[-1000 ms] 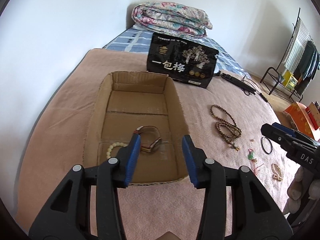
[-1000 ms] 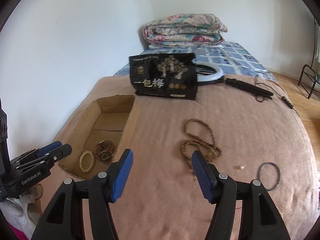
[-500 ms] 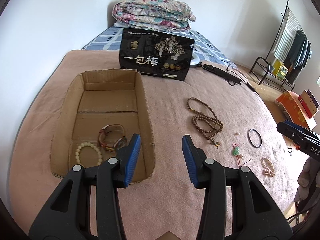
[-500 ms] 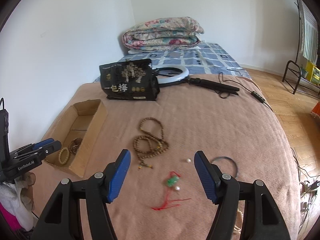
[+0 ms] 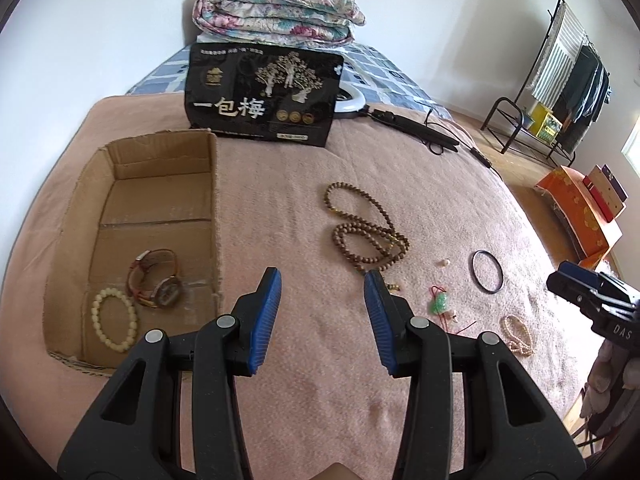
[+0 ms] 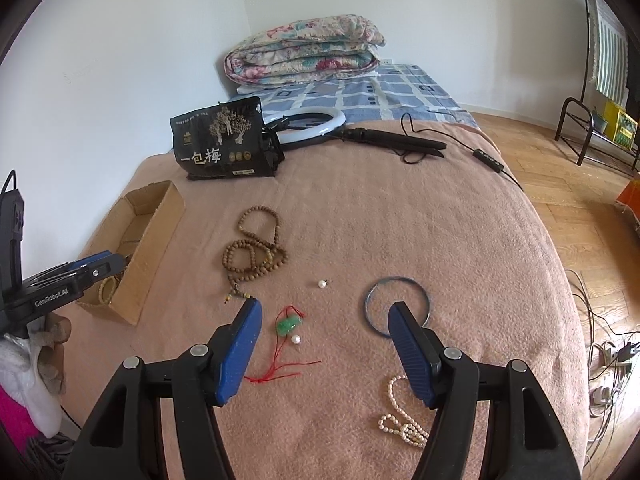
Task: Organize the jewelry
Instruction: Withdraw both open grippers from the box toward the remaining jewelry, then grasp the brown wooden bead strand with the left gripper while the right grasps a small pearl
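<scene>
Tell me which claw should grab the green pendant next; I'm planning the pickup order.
Right. The right claw hangs open almost directly over the green pendant; the left claw, also open, sits nearer the cardboard box.

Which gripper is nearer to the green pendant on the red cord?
Right. The right gripper hangs open just over the green pendant. The left gripper is open farther off, beside the cardboard box.

Right gripper (image 6: 324, 312), jaws wide apart, above a pink blanket (image 6: 400, 220); between its fingers lie a green pendant on red cord (image 6: 289, 325) and two loose pearls (image 6: 321, 284), with a blue bangle (image 6: 398, 304) behind the right finger and a pearl strand (image 6: 400, 420) near it. Left of centre: a wooden bead necklace (image 6: 252, 252); further left, an open cardboard box (image 6: 152, 240), the left gripper (image 6: 96, 264) at its near end. Far: black snack bag (image 6: 220, 144), ring light (image 6: 312, 122), folded quilt (image 6: 304, 50).
</scene>
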A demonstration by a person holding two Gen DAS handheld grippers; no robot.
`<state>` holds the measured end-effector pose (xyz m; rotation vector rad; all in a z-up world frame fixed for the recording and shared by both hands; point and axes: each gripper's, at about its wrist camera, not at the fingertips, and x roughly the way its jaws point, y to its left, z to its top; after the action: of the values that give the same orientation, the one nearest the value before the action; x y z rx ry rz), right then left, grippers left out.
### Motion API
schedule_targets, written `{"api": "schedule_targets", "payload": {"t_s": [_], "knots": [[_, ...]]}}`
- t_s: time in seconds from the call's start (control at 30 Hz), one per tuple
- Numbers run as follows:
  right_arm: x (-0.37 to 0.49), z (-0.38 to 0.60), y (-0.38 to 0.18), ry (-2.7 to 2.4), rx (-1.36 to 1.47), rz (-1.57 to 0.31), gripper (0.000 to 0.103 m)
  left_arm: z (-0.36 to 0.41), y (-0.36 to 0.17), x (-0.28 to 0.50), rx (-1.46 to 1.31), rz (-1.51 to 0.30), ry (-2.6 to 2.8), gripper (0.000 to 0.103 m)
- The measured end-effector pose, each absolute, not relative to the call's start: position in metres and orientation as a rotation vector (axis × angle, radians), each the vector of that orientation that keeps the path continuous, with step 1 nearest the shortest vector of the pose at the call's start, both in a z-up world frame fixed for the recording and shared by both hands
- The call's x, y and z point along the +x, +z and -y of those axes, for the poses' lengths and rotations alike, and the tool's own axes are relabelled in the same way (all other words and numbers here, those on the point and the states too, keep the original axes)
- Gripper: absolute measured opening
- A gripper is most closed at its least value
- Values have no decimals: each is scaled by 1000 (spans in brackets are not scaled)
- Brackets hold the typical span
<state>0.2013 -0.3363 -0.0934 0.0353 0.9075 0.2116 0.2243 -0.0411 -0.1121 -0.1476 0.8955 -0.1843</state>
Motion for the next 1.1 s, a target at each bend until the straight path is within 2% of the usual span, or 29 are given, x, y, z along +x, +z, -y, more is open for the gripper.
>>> {"api": "schedule_targets", "payload": {"t_s": [0.17, 0.3, 0.5, 0.8, 0.9, 1.1], "knots": [[199, 339, -103, 231, 17, -934, 68, 56, -126, 239, -171, -942, -198, 44], [199, 337, -113, 256, -2, -956, 68, 69, -138, 249, -169, -962, -207, 58], [200, 325, -129, 315, -64, -985, 68, 96, -154, 264, -112, -996, -237, 59], [210, 322, -150, 354, -102, -1015, 67, 113, -183, 295, -94, -1069, -245, 67], [215, 321, -158, 373, -102, -1029, 66, 121, -193, 306, -61, -1090, -241, 67], [222, 309, -172, 429, -145, -1052, 55, 131, -207, 322, -24, -1109, -225, 68]]}}
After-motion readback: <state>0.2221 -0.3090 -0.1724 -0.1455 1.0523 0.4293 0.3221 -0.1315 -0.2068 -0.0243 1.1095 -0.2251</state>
